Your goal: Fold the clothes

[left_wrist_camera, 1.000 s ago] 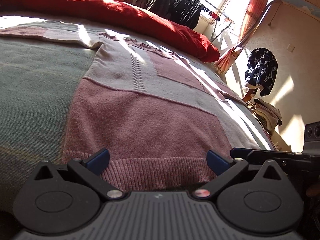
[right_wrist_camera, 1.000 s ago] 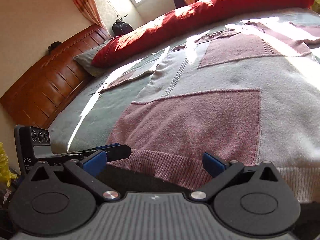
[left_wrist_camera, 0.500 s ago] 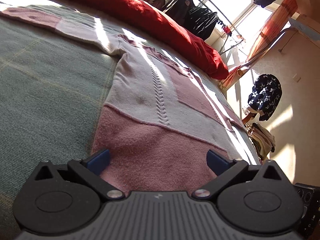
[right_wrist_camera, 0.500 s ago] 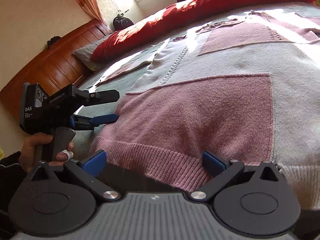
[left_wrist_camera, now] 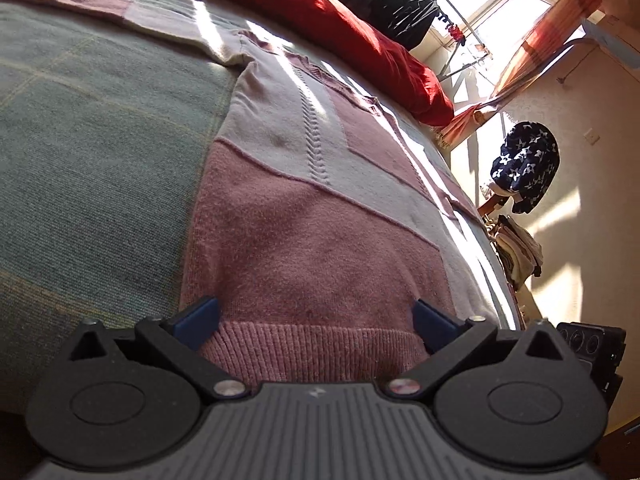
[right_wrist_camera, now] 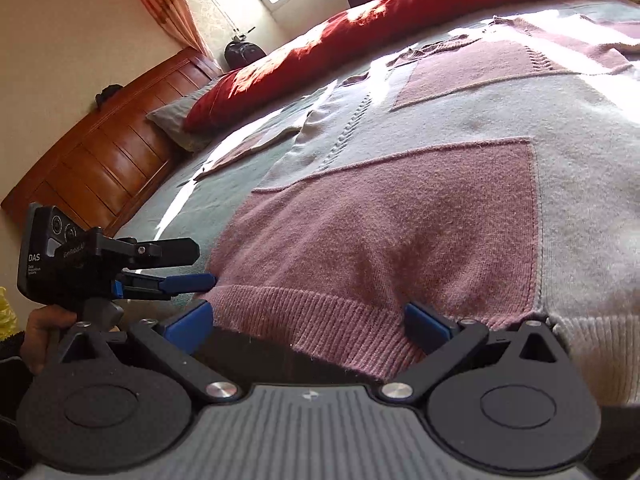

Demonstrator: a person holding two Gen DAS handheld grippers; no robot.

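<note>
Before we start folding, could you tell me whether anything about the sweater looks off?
The sweater lies flat, sleeves out, hem at the bed edge. Only oddity: a small dark smudge on its pale panel, perhaps a stain.

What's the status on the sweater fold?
Left hand-held gripper open, straddling the ribbed hem. Right hand-held gripper open at the same hem. Sweater flat on the bed, unfolded. Nothing in the way.

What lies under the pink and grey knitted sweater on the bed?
The pink and grey knitted sweater lies spread flat on a green woven bedcover, which shows around it. The part of the bedcover directly beneath the sweater is covered and cannot be seen.
</note>
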